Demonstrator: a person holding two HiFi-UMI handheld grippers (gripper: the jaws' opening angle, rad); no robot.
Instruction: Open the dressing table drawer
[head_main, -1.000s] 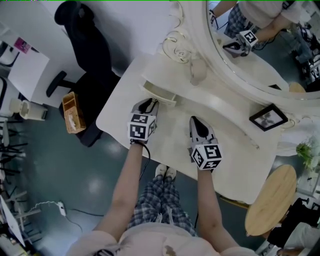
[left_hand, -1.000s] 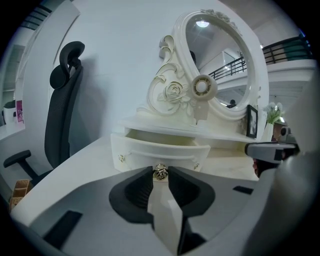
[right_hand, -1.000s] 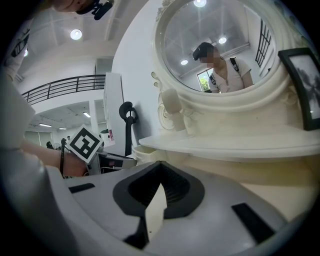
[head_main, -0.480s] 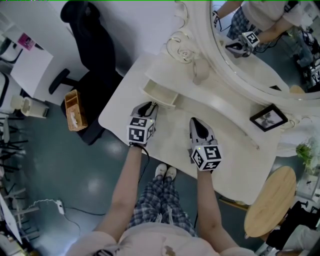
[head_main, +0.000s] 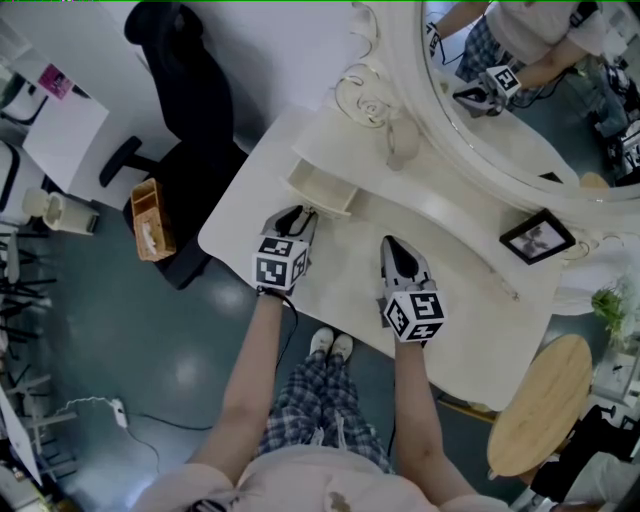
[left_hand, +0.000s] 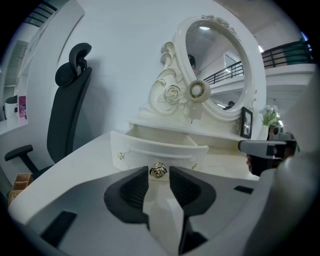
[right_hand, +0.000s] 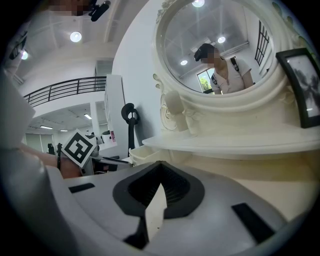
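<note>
The small cream drawer under the mirror shelf of the white dressing table stands pulled out, and its empty inside shows. In the left gripper view its curved front carries a brass knob. My left gripper is shut on that knob, one dark pad on each side; from the head view it sits right at the drawer's front. My right gripper hovers over the tabletop to the right, shut with nothing in it.
A large oval mirror rises behind the table, with a black picture frame at its right foot. A black office chair and a wooden box stand at the left. A round wooden stool is at the right.
The drawer has come a little further out with my left gripper on its knob, showing more of its inside. The right gripper has kept still.
</note>
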